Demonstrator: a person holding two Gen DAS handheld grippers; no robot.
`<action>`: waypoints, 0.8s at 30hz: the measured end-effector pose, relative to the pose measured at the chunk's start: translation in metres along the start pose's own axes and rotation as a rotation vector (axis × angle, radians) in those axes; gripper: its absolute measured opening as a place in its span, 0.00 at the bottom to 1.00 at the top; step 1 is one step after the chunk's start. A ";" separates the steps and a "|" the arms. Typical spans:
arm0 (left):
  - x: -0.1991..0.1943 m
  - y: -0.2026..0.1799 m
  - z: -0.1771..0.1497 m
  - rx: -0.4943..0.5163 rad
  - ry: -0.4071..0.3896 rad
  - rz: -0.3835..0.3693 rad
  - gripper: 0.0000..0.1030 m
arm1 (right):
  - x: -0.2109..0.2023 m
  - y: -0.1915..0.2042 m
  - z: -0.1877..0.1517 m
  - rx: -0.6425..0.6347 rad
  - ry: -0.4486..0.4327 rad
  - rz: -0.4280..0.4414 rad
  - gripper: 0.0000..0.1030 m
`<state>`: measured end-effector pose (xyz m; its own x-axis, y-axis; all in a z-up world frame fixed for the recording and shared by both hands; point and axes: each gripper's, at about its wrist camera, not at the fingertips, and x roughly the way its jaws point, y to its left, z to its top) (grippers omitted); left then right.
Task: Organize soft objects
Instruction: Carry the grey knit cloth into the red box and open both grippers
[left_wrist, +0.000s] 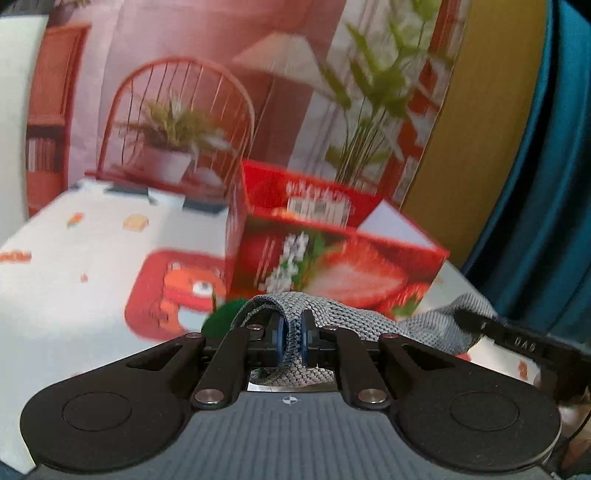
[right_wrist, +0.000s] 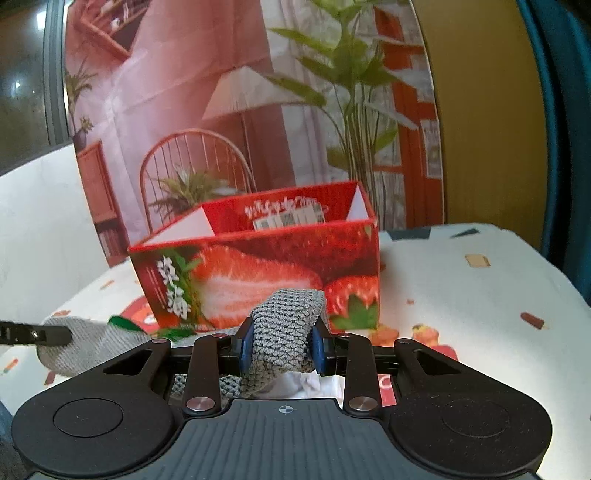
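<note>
- Two grippers share one load: we have the left gripper (left_wrist: 291, 341) and the right gripper (right_wrist: 282, 349) each clamped on the same grey knitted cloth (right_wrist: 284, 328).
- On the left, our blue pads (left_wrist: 280, 338) are pinched almost together on a thin fold of the knit, which loops up over the fingertips and runs off to the right, where the other gripper's black finger bites into it.
- On the right, our pads (right_wrist: 246, 349) stand a little further apart, pressed on a thicker band that rises between them and droops back beneath the fingers.
- Something dark green (left_wrist: 221, 317) shows just left of the left fingertips, against the cloth; we cannot tell whether it is part of the cloth or a separate thing.
- The open red strawberry box (right_wrist: 258, 266) stands straight ahead of both pairs of fingers, beyond the cloth, on the patterned table cover (right_wrist: 461, 280).
- We judge the step in hand to be the carry: the cloth is gripped at two ends and apparently clear of the table, not yet in the box.
- Next, we think, both hands must travel forward together, keep the span slack enough not to tug free, clear the near wall of the box, and only then part the fingers above its opening.
</note>
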<state>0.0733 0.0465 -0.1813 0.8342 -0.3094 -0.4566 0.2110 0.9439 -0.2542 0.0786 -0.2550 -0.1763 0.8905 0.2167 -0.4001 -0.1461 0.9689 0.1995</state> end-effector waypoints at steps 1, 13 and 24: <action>-0.003 -0.002 0.002 0.009 -0.014 -0.003 0.09 | -0.001 0.000 0.001 -0.002 -0.007 0.001 0.27; 0.004 -0.009 0.043 0.018 -0.058 -0.013 0.09 | -0.001 0.001 0.035 -0.013 -0.060 0.027 0.27; 0.049 -0.035 0.105 0.127 -0.100 0.021 0.09 | 0.033 0.002 0.107 -0.117 -0.112 -0.016 0.27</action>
<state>0.1600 0.0107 -0.1056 0.8844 -0.2823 -0.3717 0.2504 0.9590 -0.1327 0.1535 -0.2588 -0.0937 0.9347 0.1924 -0.2989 -0.1746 0.9809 0.0855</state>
